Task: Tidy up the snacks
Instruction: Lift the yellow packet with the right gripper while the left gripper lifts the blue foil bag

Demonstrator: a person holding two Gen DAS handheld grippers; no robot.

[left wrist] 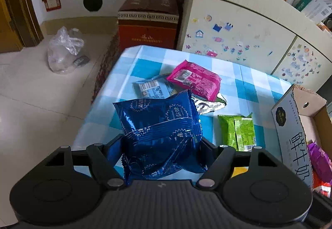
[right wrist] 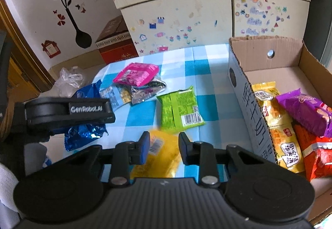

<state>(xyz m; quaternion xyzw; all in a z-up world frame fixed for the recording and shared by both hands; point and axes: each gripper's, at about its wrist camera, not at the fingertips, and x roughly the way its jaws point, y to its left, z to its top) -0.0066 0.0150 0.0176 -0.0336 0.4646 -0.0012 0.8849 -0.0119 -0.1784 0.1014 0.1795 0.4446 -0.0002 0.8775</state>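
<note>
My left gripper point(left wrist: 160, 144) is shut on a blue foil snack bag point(left wrist: 159, 127) and holds it above the checked tablecloth point(left wrist: 255, 75); it also shows in the right wrist view point(right wrist: 83, 131). My right gripper point(right wrist: 164, 144) is open just above a yellow snack pack point(right wrist: 164, 152) lying between its fingers. On the table lie a pink pack point(left wrist: 195, 79), a light blue pack point(left wrist: 151, 88), a silver pack point(left wrist: 207, 104) and a green pack point(left wrist: 238, 131). A cardboard box point(right wrist: 267, 57) at the right holds yellow, purple and red packs.
A cream cabinet point(right wrist: 186, 13) with stickers stands behind the table. A red-brown carton point(left wrist: 148, 21) and a clear plastic bag point(left wrist: 64, 50) sit on the floor to the left. The table's left edge drops to the tiled floor.
</note>
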